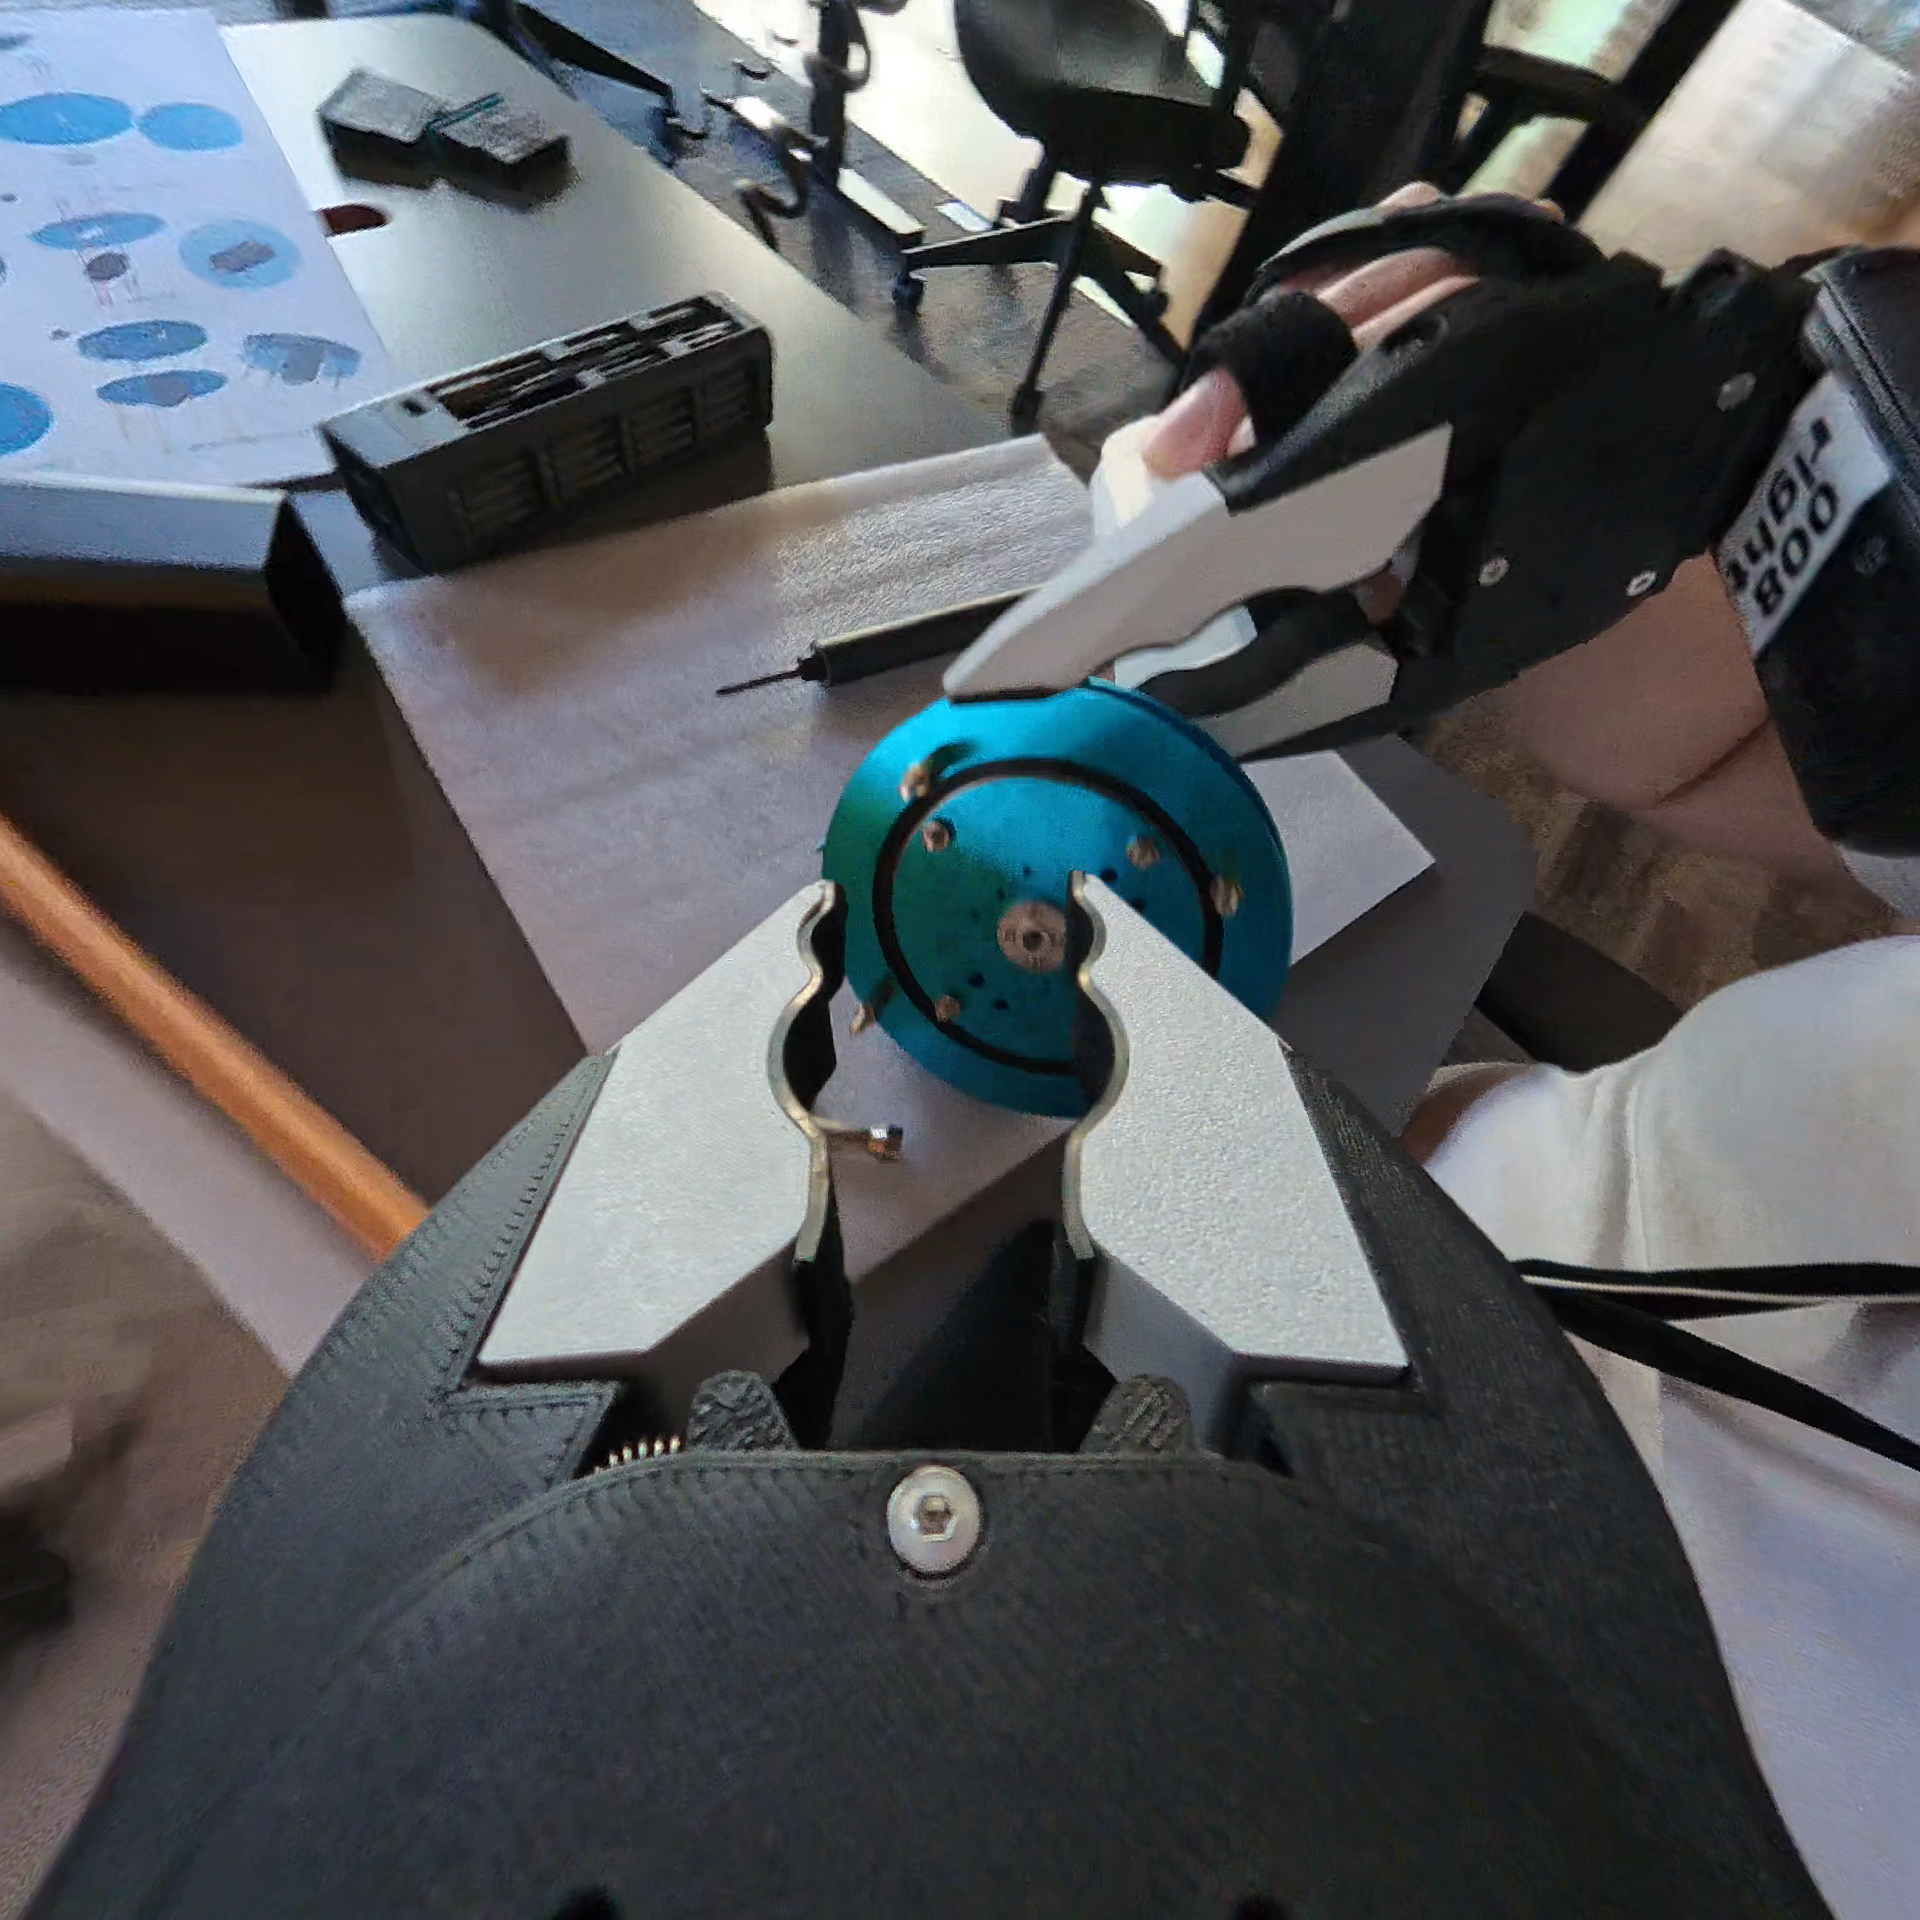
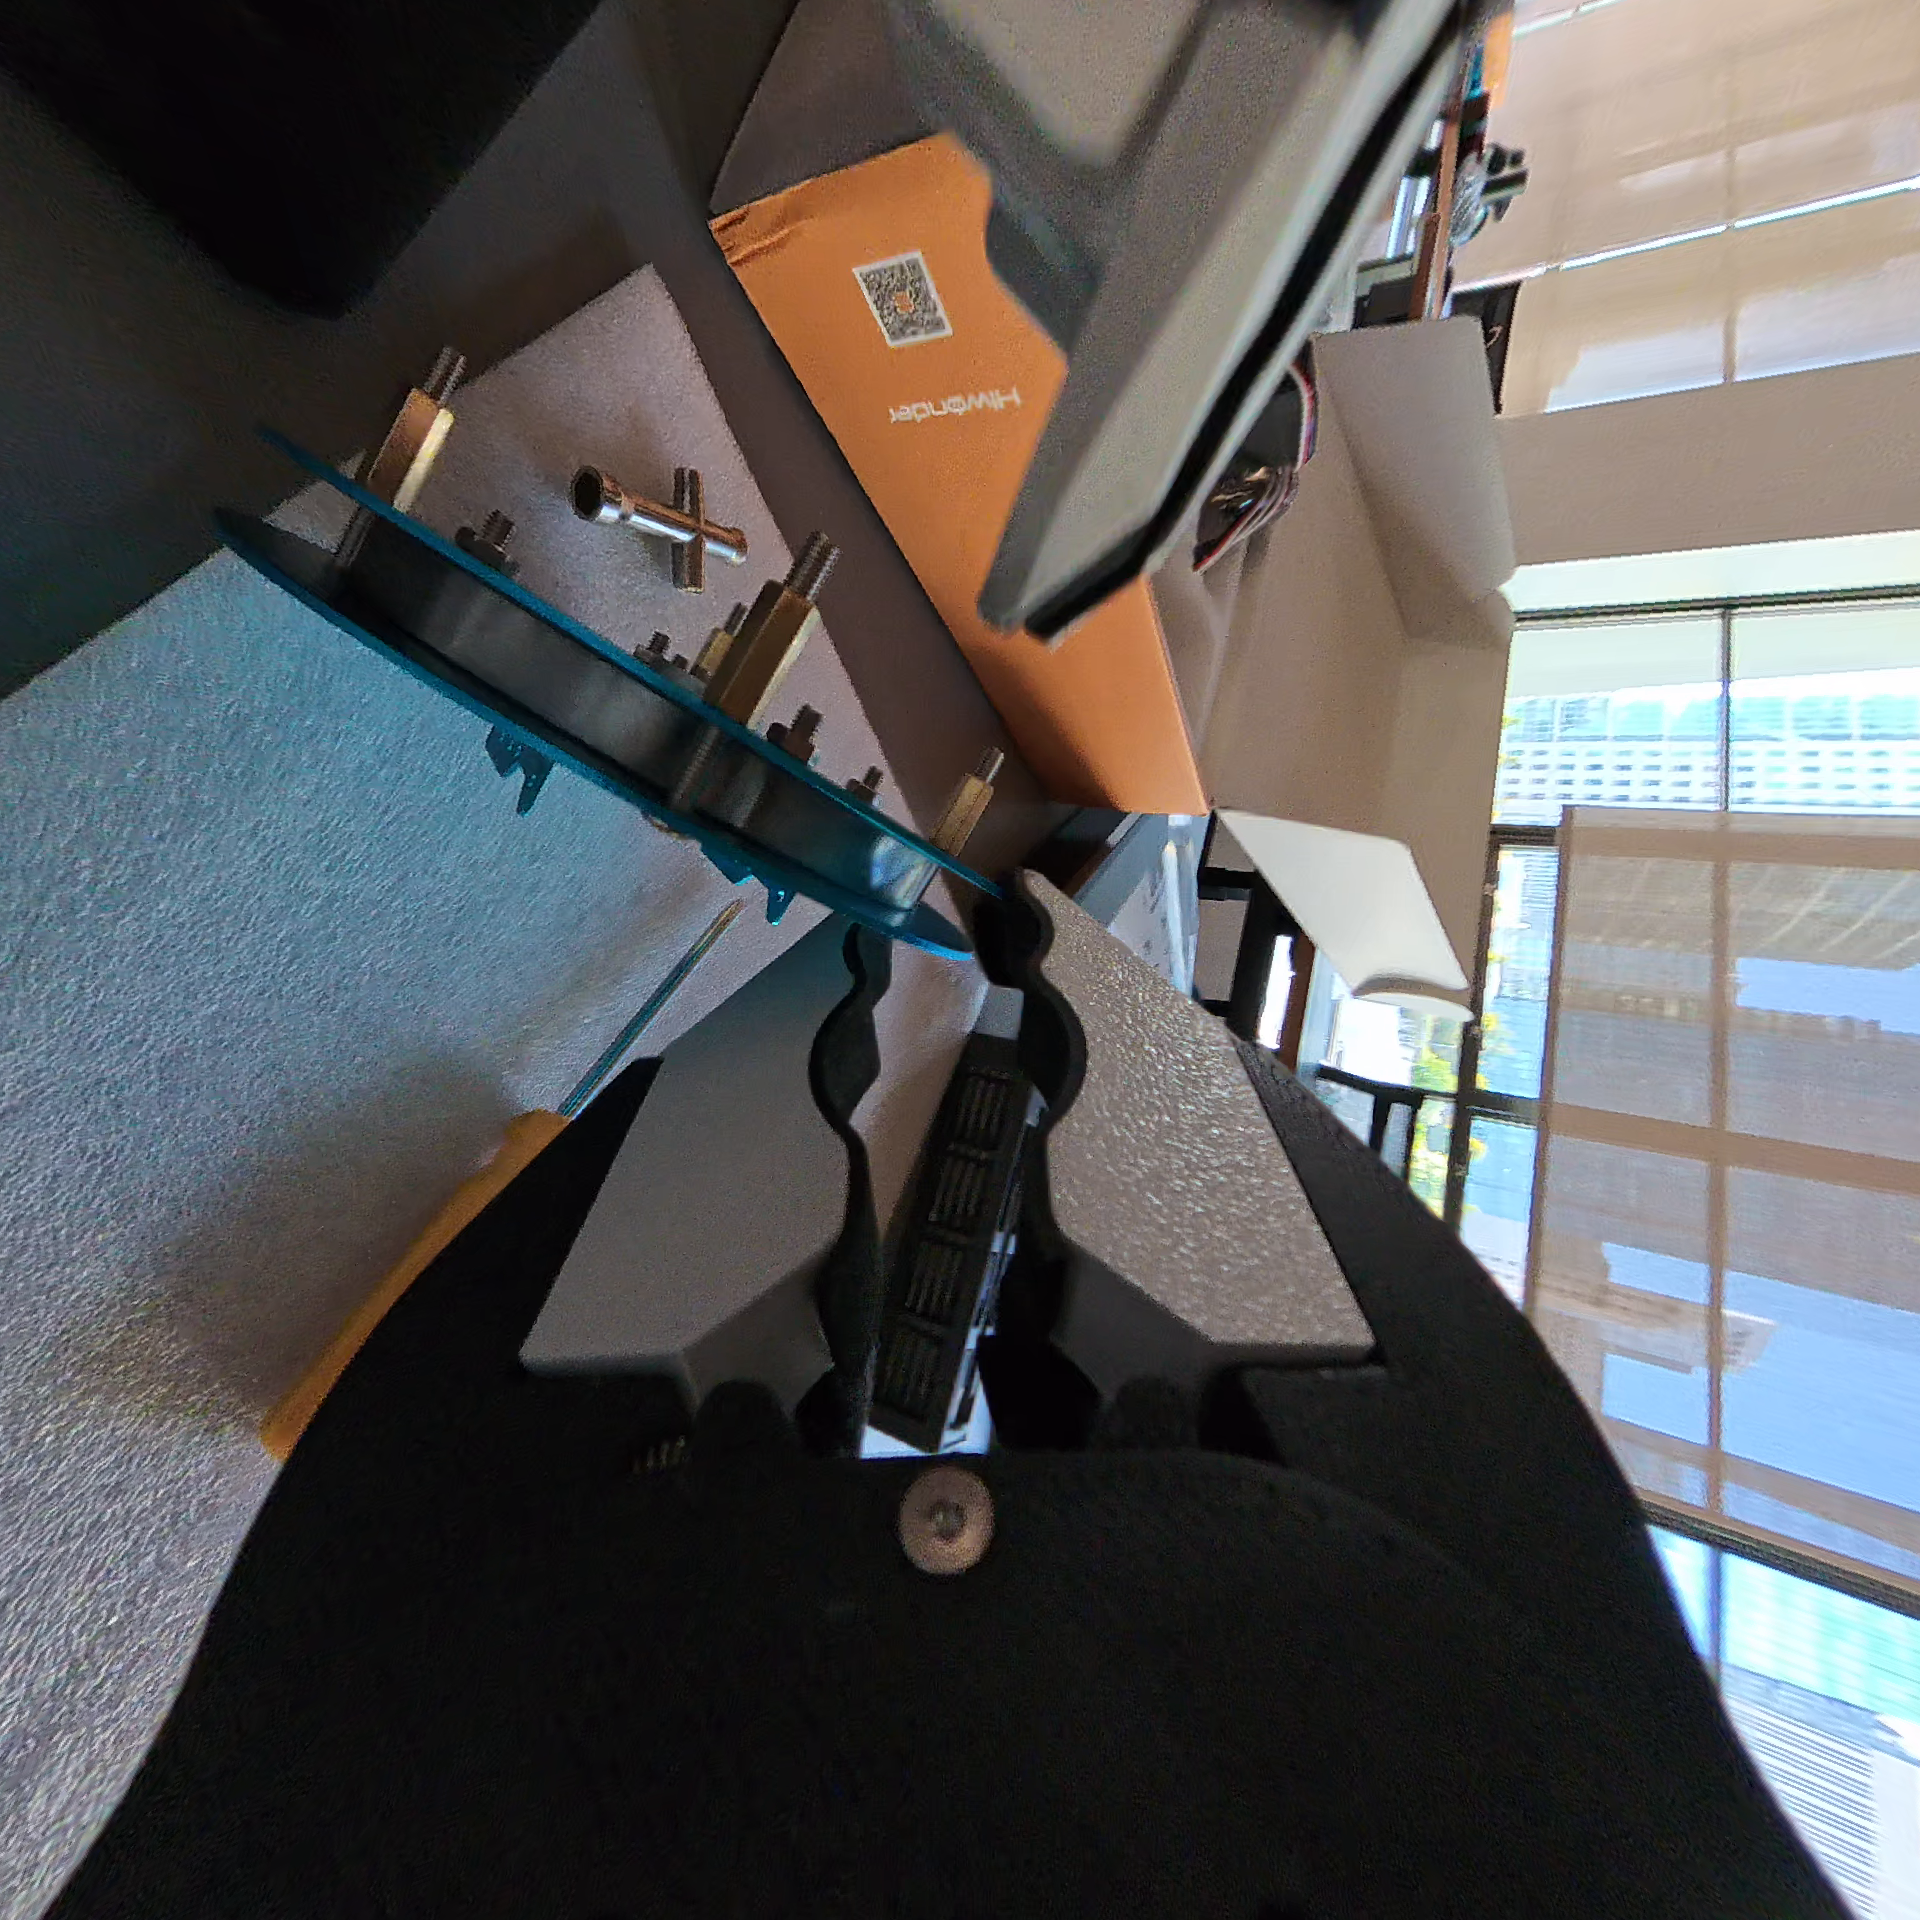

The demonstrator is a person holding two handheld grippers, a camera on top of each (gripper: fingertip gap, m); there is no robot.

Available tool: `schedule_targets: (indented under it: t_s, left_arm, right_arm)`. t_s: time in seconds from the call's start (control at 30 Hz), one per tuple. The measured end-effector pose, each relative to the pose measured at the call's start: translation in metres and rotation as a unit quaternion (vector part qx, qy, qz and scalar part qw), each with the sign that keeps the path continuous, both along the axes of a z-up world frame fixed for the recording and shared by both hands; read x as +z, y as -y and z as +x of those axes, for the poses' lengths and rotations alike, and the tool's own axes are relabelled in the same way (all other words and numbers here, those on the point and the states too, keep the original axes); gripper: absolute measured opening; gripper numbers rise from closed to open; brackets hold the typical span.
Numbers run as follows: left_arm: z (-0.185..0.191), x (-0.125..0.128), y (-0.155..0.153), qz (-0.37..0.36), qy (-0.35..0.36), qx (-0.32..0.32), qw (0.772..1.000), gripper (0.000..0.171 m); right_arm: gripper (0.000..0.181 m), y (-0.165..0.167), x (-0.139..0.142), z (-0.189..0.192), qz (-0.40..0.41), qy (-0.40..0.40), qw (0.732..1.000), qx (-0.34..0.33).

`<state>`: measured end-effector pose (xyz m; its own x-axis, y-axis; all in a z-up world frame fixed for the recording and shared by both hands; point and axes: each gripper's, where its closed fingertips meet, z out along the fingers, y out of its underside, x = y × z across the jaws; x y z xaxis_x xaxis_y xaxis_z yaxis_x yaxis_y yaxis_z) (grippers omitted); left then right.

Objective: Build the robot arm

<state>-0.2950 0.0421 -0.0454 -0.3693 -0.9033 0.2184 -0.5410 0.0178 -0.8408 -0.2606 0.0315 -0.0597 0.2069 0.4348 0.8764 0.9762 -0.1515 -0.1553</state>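
While tilted on its edge, blue disc assembly (image 1: 1049,914) pinched by right gripper (image 2: 925,935) fingers, left gripper (image 1: 951,899) fingers open just before it.

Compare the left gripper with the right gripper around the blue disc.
The left gripper is open and holds nothing, while the right gripper is closed on the rim of the blue disc. The left gripper points at the disc's flat, screw-studded face, whereas the right gripper meets the disc edge-on at its upper rim, and the disc stands tilted. Both have grey fingers with wavy inner edges on black printed bodies.
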Motion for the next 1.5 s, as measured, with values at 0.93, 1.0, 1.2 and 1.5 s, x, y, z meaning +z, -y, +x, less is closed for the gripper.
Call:
schedule_targets:
  t_s: [0.93,1.0,1.2,1.5]
  left_arm:
    - [0.027,-0.01,0.025,0.102,0.041,-0.098,0.989,0.005]
    - [0.025,-0.01,0.025,0.082,0.034,-0.1,0.991,0.005]
    - [0.021,-0.01,0.023,0.066,0.037,-0.098,0.992,0.004]
    - [0.019,-0.01,0.024,0.104,0.029,-0.125,0.986,0.004]
  right_arm:
    - [0.016,0.012,0.021,-0.004,0.06,0.07,0.996,0.01]
    - [0.025,0.015,0.032,0.003,0.085,0.024,0.996,-0.009]
    - [0.046,0.073,0.0,0.046,-0.045,-0.35,0.932,-0.084]
    - [0.038,0.082,-0.074,0.048,-0.148,-0.543,0.795,-0.225]
